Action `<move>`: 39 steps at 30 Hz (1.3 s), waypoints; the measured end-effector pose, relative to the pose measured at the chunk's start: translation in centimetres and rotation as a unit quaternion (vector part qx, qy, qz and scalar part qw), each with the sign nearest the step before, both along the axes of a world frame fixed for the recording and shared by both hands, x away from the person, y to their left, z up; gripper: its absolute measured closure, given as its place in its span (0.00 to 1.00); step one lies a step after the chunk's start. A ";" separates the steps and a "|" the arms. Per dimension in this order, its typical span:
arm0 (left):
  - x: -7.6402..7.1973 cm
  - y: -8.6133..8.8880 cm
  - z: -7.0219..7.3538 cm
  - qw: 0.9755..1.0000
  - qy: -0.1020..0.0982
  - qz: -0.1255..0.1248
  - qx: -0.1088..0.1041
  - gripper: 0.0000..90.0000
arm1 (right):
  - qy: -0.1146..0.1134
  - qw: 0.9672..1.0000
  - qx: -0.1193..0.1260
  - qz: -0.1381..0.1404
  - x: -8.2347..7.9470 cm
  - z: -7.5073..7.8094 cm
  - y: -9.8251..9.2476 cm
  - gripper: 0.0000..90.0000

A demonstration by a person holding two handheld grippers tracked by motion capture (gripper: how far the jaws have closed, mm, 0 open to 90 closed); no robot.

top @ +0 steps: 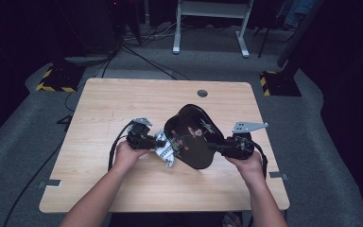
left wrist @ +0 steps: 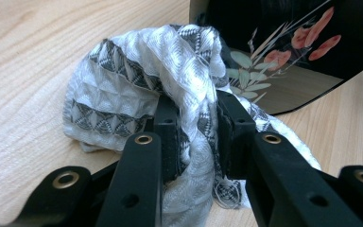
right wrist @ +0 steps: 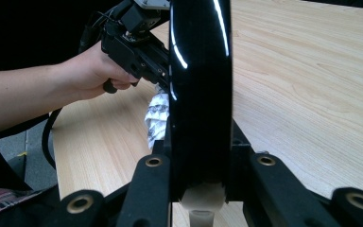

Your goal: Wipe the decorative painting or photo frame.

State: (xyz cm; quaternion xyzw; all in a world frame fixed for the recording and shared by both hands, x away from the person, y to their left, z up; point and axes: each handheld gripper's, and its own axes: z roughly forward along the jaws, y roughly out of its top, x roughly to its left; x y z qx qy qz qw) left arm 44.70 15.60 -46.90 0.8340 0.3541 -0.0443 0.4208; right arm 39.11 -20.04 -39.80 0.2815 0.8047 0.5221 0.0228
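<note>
Clamped between the narrow jaws of the left gripper is a white patterned cloth; a black lacquered tray is gripped on edge by the right gripper, just beside the cloth.

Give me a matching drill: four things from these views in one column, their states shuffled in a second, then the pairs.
1. left claw
2. right claw
3. black tray
4. table

A. light wood, bearing everything
B. glossy, painted with flowers, held up on edge
C. shut on the patterned cloth
D. shut on the tray's rim

Pairs: 1-C, 2-D, 3-B, 4-A
</note>
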 end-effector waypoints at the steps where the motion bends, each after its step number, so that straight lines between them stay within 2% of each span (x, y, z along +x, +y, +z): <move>1: 0.0 0.0 -0.1 1.000 0.002 -0.002 0.000 0.82 | 0.000 1.000 0.000 0.000 0.0 0.0 0.0 0.87; 10: -0.7 -1.2 -1.4 1.000 0.016 -0.010 0.023 0.81 | 0.000 1.000 0.001 -0.005 0.0 0.0 0.0 0.87; 15: -1.2 -1.9 -1.5 0.999 0.007 -0.019 0.048 0.81 | 0.000 1.000 -0.002 -0.015 0.0 -0.1 -0.1 0.88; 18: -1.4 -1.7 -1.2 0.999 0.005 -0.019 0.048 0.81 | 0.002 1.000 -0.003 -0.016 0.0 -0.1 -0.2 0.88; 22: -1.9 -0.3 0.1 0.999 -0.005 -0.022 0.030 0.82 | 0.001 1.000 -0.006 -0.014 0.1 -0.1 -0.3 0.89; 25: -2.9 0.8 1.6 0.999 -0.028 -0.022 0.022 0.82 | 0.001 1.000 -0.006 -0.013 0.1 -0.1 -0.3 0.88; 26: -3.2 1.0 2.1 0.999 -0.037 -0.025 0.023 0.82 | 0.000 1.000 -0.006 -0.013 0.1 -0.1 -0.3 0.88; 27: -3.2 1.0 2.1 0.999 -0.037 -0.025 0.023 0.82 | 0.000 1.000 -0.006 -0.013 0.1 -0.1 -0.3 0.88; 29: -4.4 1.7 3.4 0.998 -0.055 -0.028 0.020 0.82 | 0.001 1.000 -0.006 -0.012 0.2 -0.1 -0.3 0.88; 31: -4.8 2.0 3.7 0.997 -0.063 -0.028 0.023 0.82 | 0.001 1.000 -0.006 -0.013 0.2 -0.1 -0.3 0.88; 32: -5.4 2.6 4.3 0.997 -0.073 -0.024 0.022 0.82 | 0.001 1.000 -0.006 -0.012 0.2 -0.1 -0.2 0.88; 33: -5.4 2.6 4.3 0.997 -0.073 -0.024 0.022 0.82 | 0.001 1.000 -0.006 -0.012 0.2 -0.1 -0.2 0.88; 39: -6.6 5.4 4.9 0.996 -0.082 0.007 0.016 0.82 | -0.001 1.000 -0.005 -0.010 0.3 -0.1 -0.2 0.88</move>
